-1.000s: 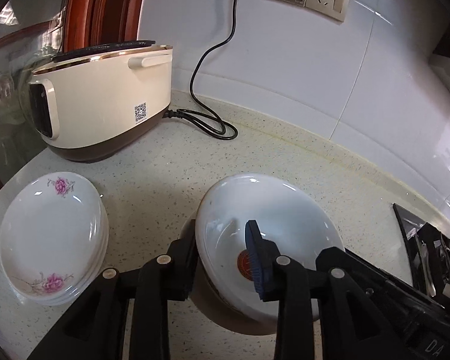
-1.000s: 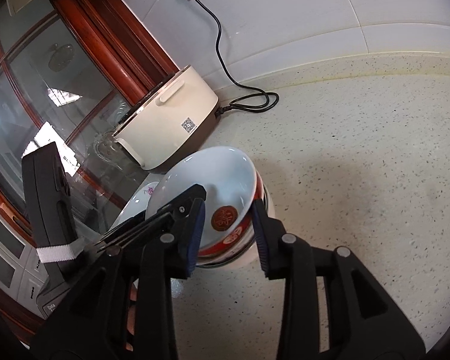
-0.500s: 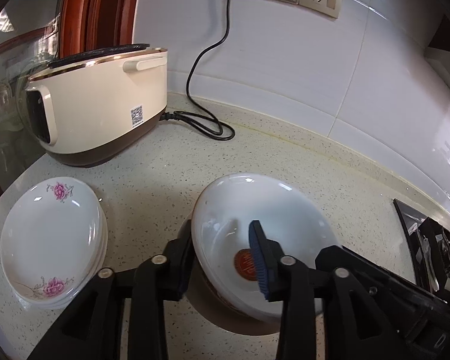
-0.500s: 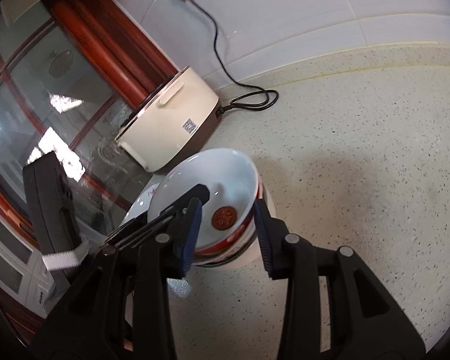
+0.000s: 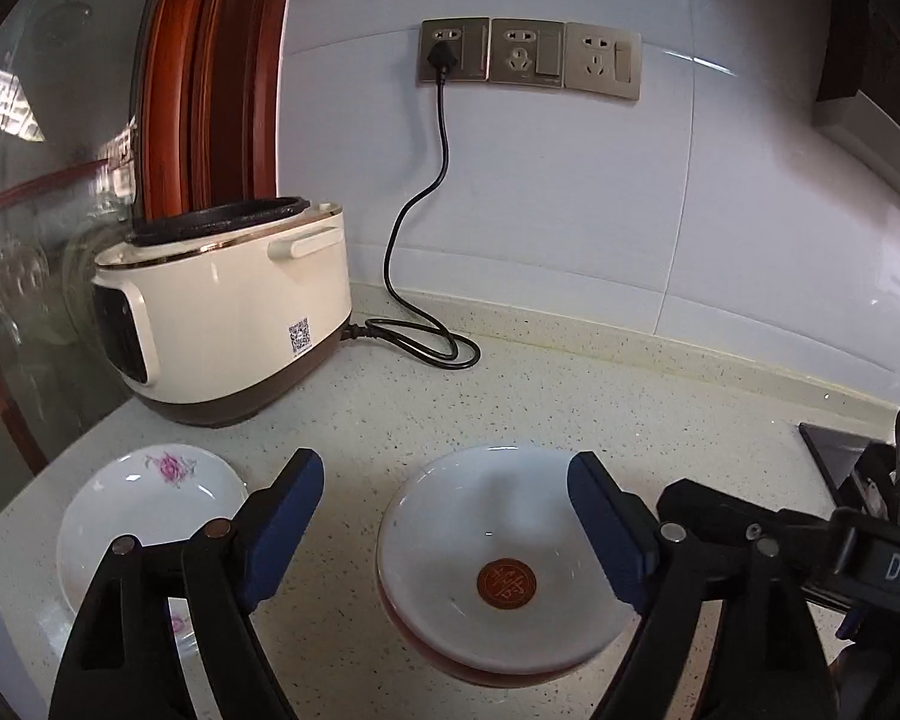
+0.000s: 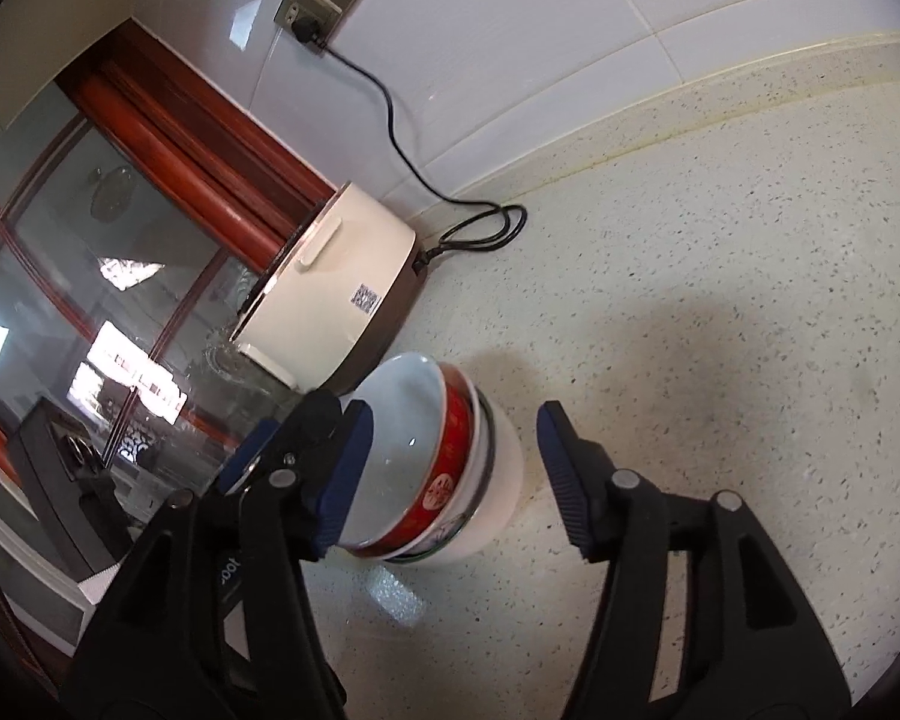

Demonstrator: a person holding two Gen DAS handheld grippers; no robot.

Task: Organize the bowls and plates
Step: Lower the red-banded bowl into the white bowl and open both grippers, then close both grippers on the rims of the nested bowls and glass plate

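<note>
A stack of bowls (image 5: 498, 564) stands on the speckled counter; the top one is white inside with a red seal mark, red outside. It also shows in the right wrist view (image 6: 444, 468). A stack of white plates with pink flowers (image 5: 144, 510) lies to its left. My left gripper (image 5: 444, 516) is open and empty, its fingers apart above the bowls' near rim. My right gripper (image 6: 450, 468) is open and empty, its fingers on either side of the bowl stack without touching it.
A cream rice cooker (image 5: 228, 324) stands at the back left, its black cord (image 5: 426, 336) looped on the counter and plugged into the wall sockets (image 5: 528, 57). A glass door with a red wooden frame (image 5: 204, 78) is at the left. A black device (image 5: 840, 462) lies at the right edge.
Both grippers have opened and let go of the top bowl, which now rests on the stack. Both have pulled back and risen a little.
</note>
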